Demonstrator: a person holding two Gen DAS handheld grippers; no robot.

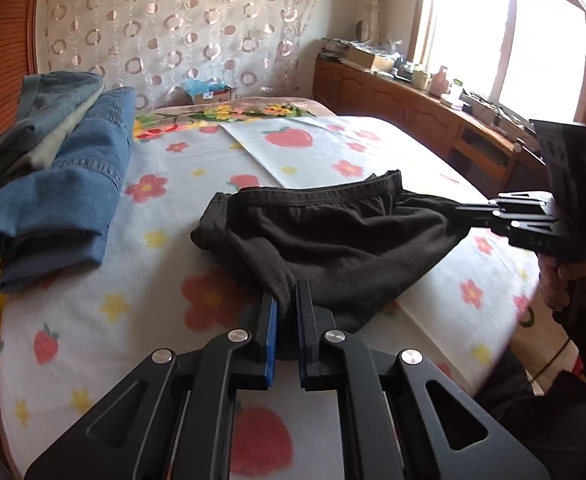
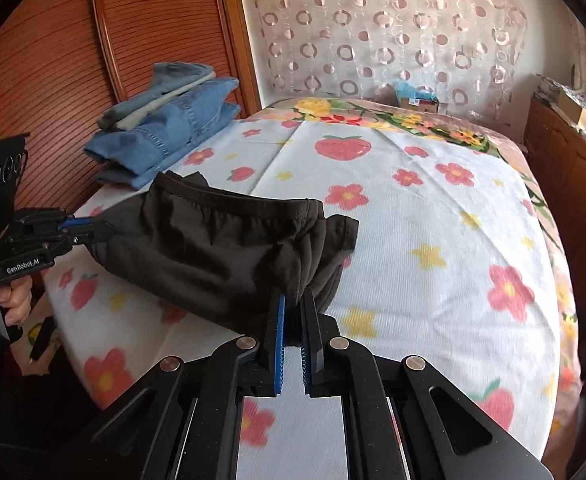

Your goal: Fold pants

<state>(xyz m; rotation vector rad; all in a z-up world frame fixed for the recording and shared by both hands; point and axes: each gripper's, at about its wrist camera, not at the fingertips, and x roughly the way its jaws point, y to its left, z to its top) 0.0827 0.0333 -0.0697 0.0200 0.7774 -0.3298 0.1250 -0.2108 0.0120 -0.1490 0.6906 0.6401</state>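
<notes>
A pair of black pants [image 1: 333,236] hangs bunched over the bed, waistband up, held between both grippers. My left gripper [image 1: 287,300] is shut on one corner of the cloth at the near edge. My right gripper [image 1: 453,214] comes in from the right and is shut on the other end. In the right wrist view the black pants [image 2: 213,248] stretch from my right gripper [image 2: 295,298], shut on the cloth, to my left gripper [image 2: 107,230] at the left, also shut on it. The lower part of the pants rests on the bed.
The bed has a white sheet with flowers and strawberries [image 1: 93,320]. A stack of folded jeans and clothes [image 1: 57,184] lies at its left side by the wooden headboard [image 2: 53,80]. A wooden cabinet with clutter [image 1: 413,100] stands under the window at the right.
</notes>
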